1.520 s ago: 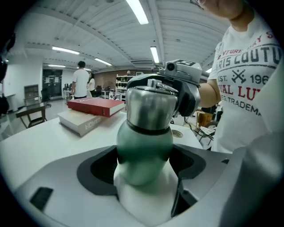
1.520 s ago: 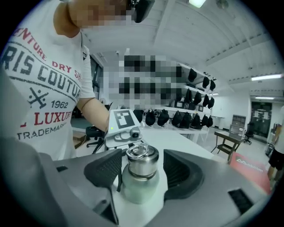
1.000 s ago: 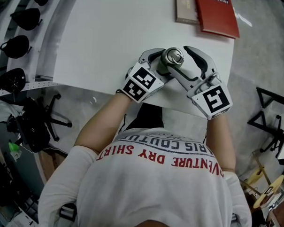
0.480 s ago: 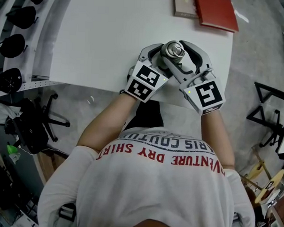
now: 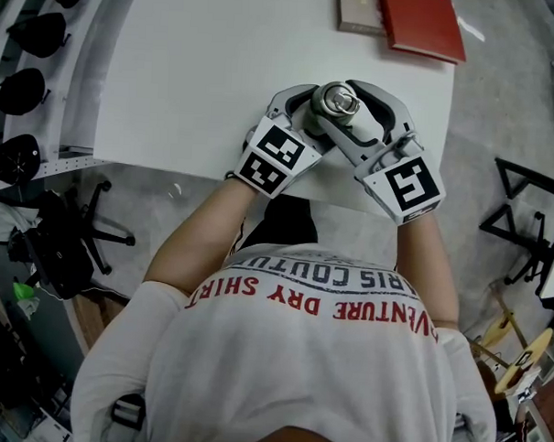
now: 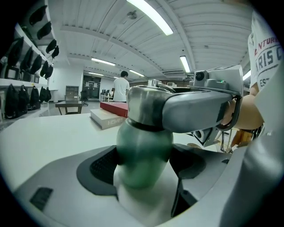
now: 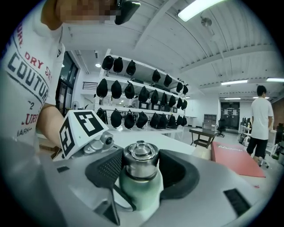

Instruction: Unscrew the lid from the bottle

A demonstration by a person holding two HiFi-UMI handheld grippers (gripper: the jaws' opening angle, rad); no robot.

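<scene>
The green bottle stands upright near the white table's front edge, its body clamped by the left gripper, while the right gripper, jaws just closing, grips the steel lid directly above on the bottle's vertical axis.

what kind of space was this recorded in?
Likely an open-plan lab or office: ceiling strip lights, wall shelves of black gear, a desk and office chair beyond the white table.
</scene>
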